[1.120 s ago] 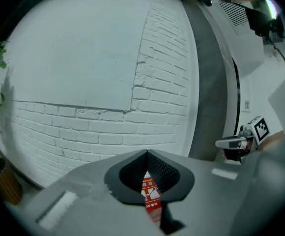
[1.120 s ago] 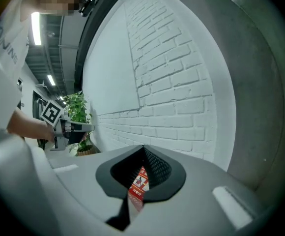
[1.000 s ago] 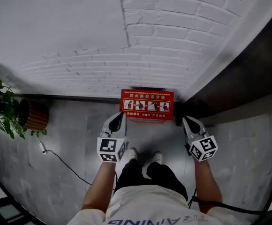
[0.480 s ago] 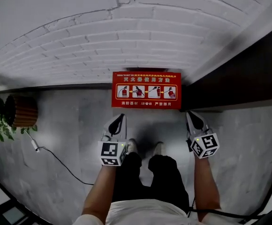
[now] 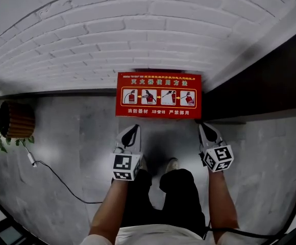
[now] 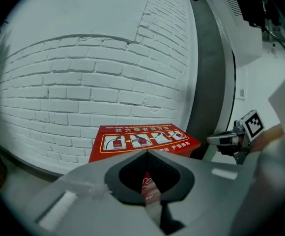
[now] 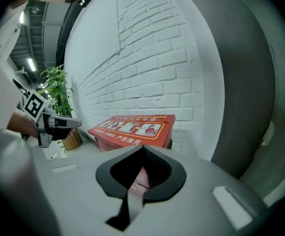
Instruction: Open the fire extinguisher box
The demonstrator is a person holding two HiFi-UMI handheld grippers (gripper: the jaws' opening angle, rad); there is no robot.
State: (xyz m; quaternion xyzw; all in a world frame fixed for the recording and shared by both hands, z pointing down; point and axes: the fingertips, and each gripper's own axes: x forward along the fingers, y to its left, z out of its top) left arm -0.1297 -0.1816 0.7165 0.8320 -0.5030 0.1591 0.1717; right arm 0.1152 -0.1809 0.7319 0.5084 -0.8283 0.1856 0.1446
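Observation:
The red fire extinguisher box (image 5: 158,96) stands on the grey floor against the white brick wall, its lid with picture instructions down. My left gripper (image 5: 134,128) hovers just short of the box's front left, jaws shut and empty. The right gripper (image 5: 205,126) hangs by the box's front right corner, also shut with nothing in it. In the left gripper view the box (image 6: 142,139) lies right beyond the closed jaws, with the right gripper (image 6: 221,140) off to the side. The right gripper view shows the box (image 7: 132,128) ahead and the left gripper (image 7: 59,123) beyond it.
A potted plant in a ribbed brown pot (image 5: 16,120) stands at the left wall. A thin cable (image 5: 61,180) trails over the floor. A dark panel (image 5: 270,80) runs along the right of the box. The person's shoes (image 5: 171,163) are just behind the grippers.
The person has stepped nearer: the box looks bigger and closer to both grippers. The plant has slid toward the left edge. Both grippers stay shut.

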